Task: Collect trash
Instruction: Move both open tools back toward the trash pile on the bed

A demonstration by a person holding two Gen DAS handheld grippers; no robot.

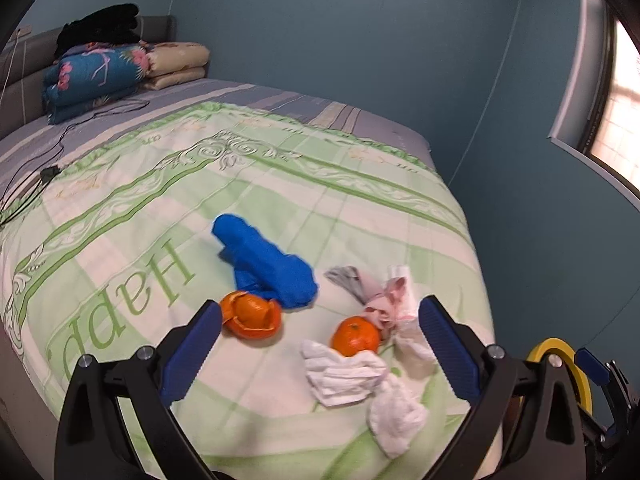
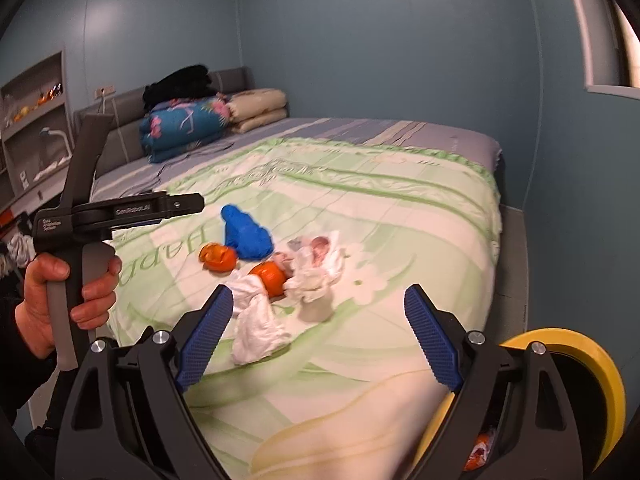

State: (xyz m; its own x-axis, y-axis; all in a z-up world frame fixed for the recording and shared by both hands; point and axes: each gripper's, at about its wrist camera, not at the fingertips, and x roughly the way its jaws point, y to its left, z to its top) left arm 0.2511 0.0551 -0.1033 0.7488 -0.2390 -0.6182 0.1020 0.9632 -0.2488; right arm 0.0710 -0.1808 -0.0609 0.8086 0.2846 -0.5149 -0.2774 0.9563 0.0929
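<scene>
Trash lies on the green bed cover (image 1: 280,184): a crumpled blue bag (image 1: 268,266), an orange peel (image 1: 252,316), a whole orange (image 1: 355,336), white tissues (image 1: 344,376) and a pink and white wrapper (image 1: 390,300). My left gripper (image 1: 320,306) hovers open just short of the pile, with the peel by its left finger and nothing between its pads. My right gripper (image 2: 320,294) is also open and empty, nearer the bed's corner, with a white tissue (image 2: 260,332) just ahead of it. The right wrist view also shows the orange (image 2: 272,276) and the blue bag (image 2: 246,236).
A yellow-rimmed bin (image 2: 580,360) stands below the bed's near right corner, with orange scraps (image 2: 478,452) inside. Folded quilts (image 1: 96,76) and black cables (image 1: 40,176) lie at the head of the bed. A hand (image 2: 60,292) holds the left gripper's handle. Shelves (image 2: 36,128) line the left wall.
</scene>
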